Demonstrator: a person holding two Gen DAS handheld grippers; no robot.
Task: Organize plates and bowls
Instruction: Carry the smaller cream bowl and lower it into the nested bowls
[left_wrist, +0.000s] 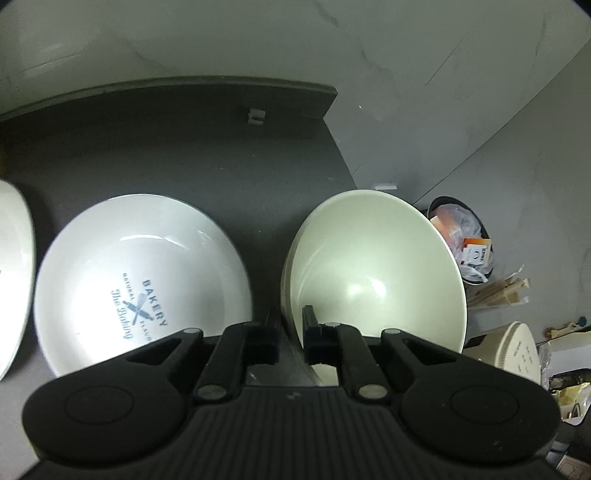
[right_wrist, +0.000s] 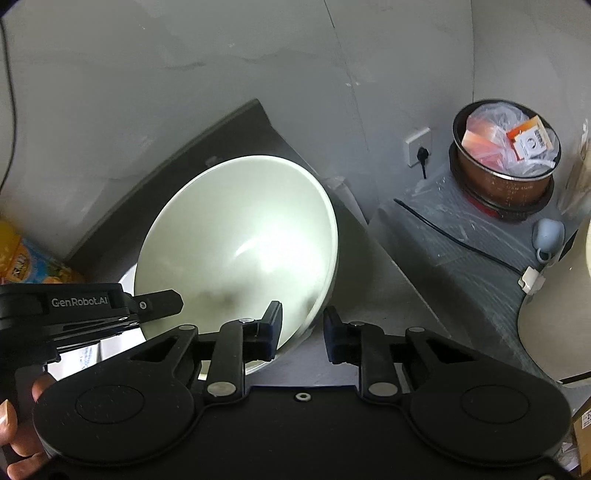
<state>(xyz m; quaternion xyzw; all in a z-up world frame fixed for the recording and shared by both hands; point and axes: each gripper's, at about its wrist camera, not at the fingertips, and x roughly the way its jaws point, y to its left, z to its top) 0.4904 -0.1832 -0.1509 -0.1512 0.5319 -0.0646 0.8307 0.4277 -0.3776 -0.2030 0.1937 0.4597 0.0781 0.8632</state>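
My left gripper (left_wrist: 290, 326) is shut on the near rim of a pale green bowl (left_wrist: 373, 269) and holds it tilted over the dark table (left_wrist: 207, 155). A white plate printed "BAKERY" (left_wrist: 140, 280) lies flat to its left. The edge of another white dish (left_wrist: 11, 273) shows at the far left. In the right wrist view the same green bowl (right_wrist: 240, 240) is tilted in front of my right gripper (right_wrist: 303, 330), which is open with the bowl's rim between its jaws. The left gripper's body (right_wrist: 74, 306) shows at that view's left.
A pot lined with a plastic bag of rubbish (right_wrist: 506, 155) stands on a grey-covered surface at the right, beside a wall socket (right_wrist: 419, 146) and a black cable (right_wrist: 461, 240). An orange packet (right_wrist: 22, 258) lies at the left. A cream appliance (left_wrist: 517, 350) sits at the right.
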